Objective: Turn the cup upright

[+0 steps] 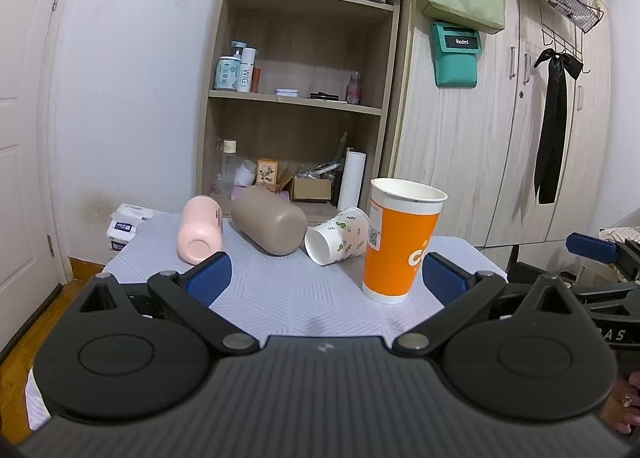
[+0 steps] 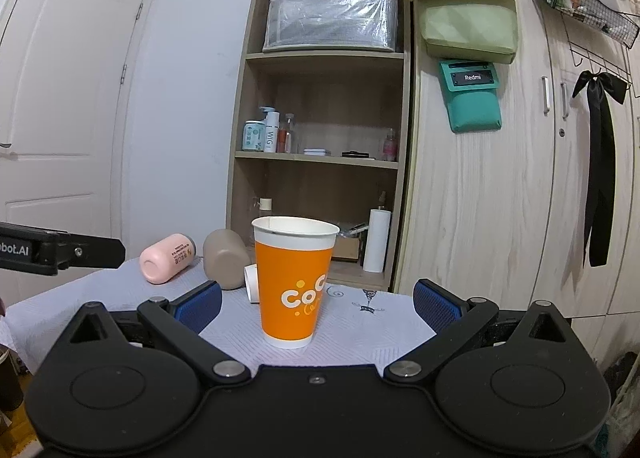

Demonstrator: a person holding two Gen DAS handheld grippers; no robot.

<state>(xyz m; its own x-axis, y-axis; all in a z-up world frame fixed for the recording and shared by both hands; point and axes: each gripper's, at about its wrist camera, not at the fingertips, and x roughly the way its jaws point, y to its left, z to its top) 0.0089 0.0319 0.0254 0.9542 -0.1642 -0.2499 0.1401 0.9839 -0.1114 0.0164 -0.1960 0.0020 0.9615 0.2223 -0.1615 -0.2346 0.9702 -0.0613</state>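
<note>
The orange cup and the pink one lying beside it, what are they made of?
The orange cup looks like printed paper: thin rolled white rim, slight gloss. The pink cup seems matte plastic or coated metal, with smooth, thick, rounded walls; the pictures cannot settle which.

Orange-white cup (image 2: 294, 282); pink cup (image 1: 200, 232); taupe cup (image 1: 269, 224); white cactus-print cup (image 1: 338, 236); blue-padded tongs (image 2: 318, 304).

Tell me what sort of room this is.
Probably a bedroom or spare room at home, not a lab. An open wooden shelf unit holds toiletry bottles, a wardrobe with a hanging black ribbon stands beside it, and there is a white panelled door.
</note>
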